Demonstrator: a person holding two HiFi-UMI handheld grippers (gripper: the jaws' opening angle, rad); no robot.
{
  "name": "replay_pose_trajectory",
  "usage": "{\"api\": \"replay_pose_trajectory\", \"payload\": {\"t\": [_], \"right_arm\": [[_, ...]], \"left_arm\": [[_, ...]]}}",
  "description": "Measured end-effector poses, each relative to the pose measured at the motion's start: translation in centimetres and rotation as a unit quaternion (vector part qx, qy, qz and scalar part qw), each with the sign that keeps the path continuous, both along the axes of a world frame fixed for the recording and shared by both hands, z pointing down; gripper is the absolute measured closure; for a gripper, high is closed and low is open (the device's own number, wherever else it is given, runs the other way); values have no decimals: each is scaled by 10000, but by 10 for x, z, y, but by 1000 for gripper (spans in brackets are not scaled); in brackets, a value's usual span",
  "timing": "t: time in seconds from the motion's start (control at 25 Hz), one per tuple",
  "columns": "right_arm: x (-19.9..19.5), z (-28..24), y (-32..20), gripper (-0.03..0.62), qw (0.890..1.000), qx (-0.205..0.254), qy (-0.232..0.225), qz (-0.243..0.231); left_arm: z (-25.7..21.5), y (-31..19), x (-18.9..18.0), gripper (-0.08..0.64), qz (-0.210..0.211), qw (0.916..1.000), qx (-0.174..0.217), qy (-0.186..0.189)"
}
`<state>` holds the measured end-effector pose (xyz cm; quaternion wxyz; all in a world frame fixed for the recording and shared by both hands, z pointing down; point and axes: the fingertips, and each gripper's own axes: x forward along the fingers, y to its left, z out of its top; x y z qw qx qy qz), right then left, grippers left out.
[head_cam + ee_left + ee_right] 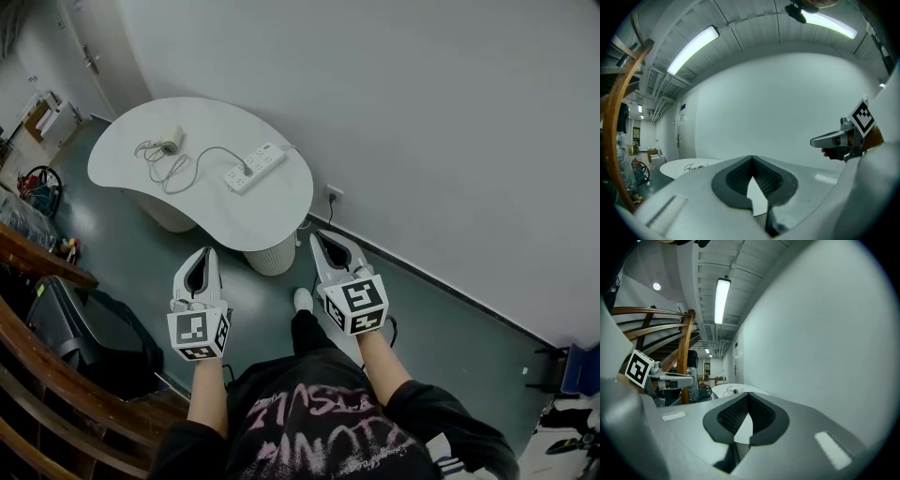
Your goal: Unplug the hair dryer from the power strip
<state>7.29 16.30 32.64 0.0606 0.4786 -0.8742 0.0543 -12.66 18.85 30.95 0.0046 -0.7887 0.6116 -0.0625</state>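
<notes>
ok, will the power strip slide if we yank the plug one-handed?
Likely yes: the power strip looks slim and light, and nothing visibly fixes it to the smooth table. It's probably rigid, so pinning one end should hold it.

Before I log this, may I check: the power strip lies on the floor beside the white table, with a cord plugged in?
Not quite: the power strip lies on the white table, with the cord plugged in, as the head view shows.
</notes>
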Motion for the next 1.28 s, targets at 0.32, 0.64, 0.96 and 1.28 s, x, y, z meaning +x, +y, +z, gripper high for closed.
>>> {"api": "replay_pose_trajectory", "payload": {"t": [0.32, 0.64, 0.96, 1.28], "right_arm": [[5, 7, -22, 582, 9999, -86, -40, 64], [5, 10, -42, 581, 9999, -104, -22, 100], [9, 17, -57, 583, 9997, -140, -47, 184], [7, 25, -77, 583, 9994, -188, -79, 266]], "left_arm": [[6, -20, 0, 560, -35, 10000, -59, 47], [11, -42, -5, 560, -97, 9998, -121, 134], [19, -59, -4, 560, -66, 9997, -184, 120], [33, -80, -15, 560, -131, 9992, -331, 164]]}}
